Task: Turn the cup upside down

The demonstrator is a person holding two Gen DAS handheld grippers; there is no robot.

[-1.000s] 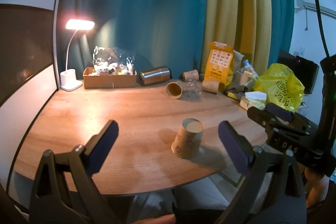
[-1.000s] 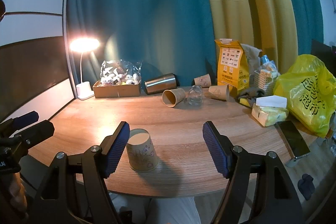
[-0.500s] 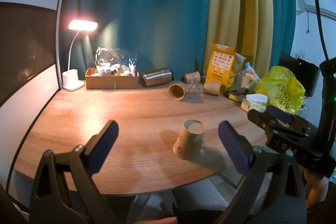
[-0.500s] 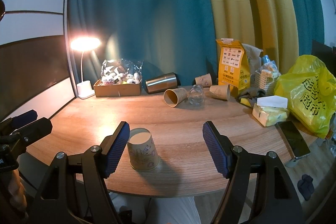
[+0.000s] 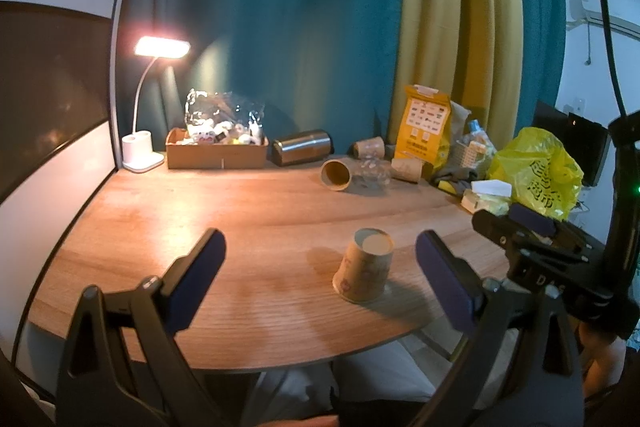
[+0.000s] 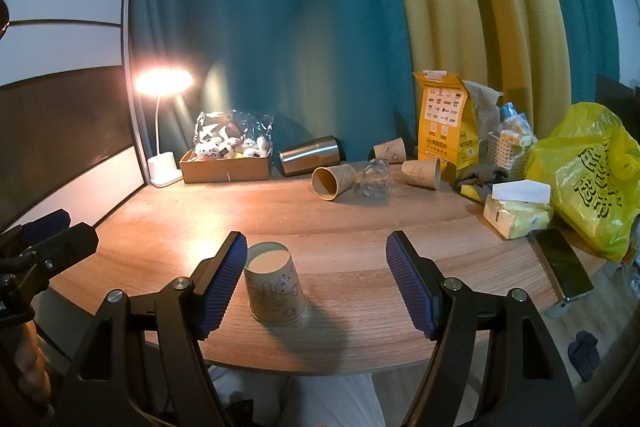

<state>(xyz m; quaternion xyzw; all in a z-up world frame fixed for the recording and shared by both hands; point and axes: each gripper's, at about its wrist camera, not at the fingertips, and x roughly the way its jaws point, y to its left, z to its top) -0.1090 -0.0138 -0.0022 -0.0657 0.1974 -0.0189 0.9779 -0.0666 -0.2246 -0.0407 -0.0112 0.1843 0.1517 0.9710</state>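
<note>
A printed paper cup (image 5: 363, 267) stands upside down, base up, on the wooden table (image 5: 248, 211) near its front edge; it also shows in the right wrist view (image 6: 274, 283). My left gripper (image 5: 320, 277) is open and empty, held back from the cup, which sits right of centre between its fingers. My right gripper (image 6: 316, 285) is open and empty; the cup stands just beyond its left finger (image 6: 222, 283), apart from it. The right gripper also shows at the right of the left wrist view (image 5: 532, 239).
At the back stand a lit desk lamp (image 6: 162, 131), a cardboard box of small items (image 6: 226, 163), a steel tumbler on its side (image 6: 310, 155), several lying paper cups (image 6: 334, 181), a yellow packet (image 6: 446, 119), a yellow bag (image 6: 588, 175), tissues (image 6: 516, 211) and a phone (image 6: 560, 267).
Both views have shifted only slightly. The cup stays upside down in the same spot and both grippers stay open.
</note>
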